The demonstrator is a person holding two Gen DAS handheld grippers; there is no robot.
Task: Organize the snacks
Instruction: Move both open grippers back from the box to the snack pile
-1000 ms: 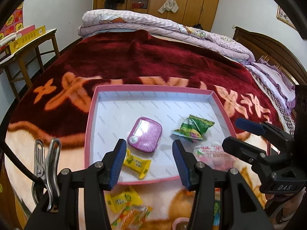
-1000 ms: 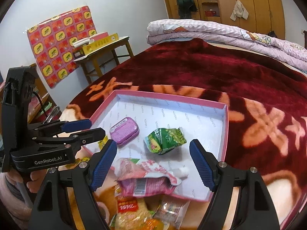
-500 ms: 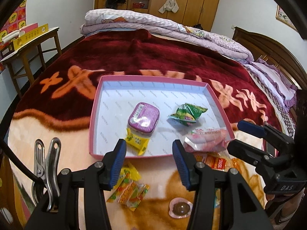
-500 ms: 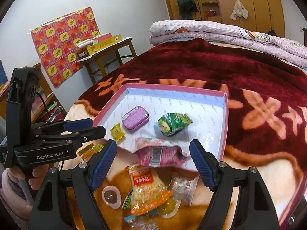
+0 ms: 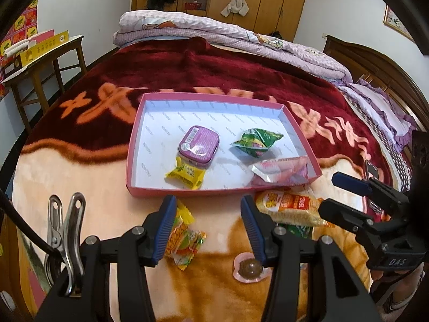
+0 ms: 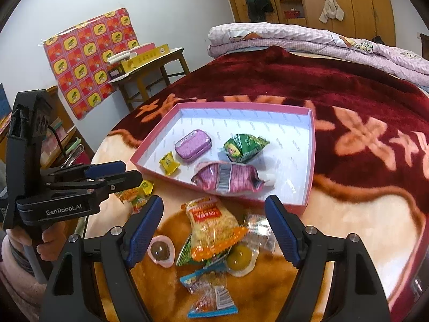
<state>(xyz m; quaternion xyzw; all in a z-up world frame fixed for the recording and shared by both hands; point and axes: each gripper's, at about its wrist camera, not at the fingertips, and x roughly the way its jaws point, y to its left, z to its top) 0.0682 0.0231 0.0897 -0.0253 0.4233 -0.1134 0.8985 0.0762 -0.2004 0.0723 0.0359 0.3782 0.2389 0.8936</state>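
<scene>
The pink tray on the bed already holds 4 snacks: a purple tin, a green packet, a yellow candy and a pink pouch over its near rim. Several loose snacks still lie on the blanket just before it. Both the left hand-held gripper and right hand-held gripper hover spread and empty; only the right view shows the whole loose pile.
</scene>
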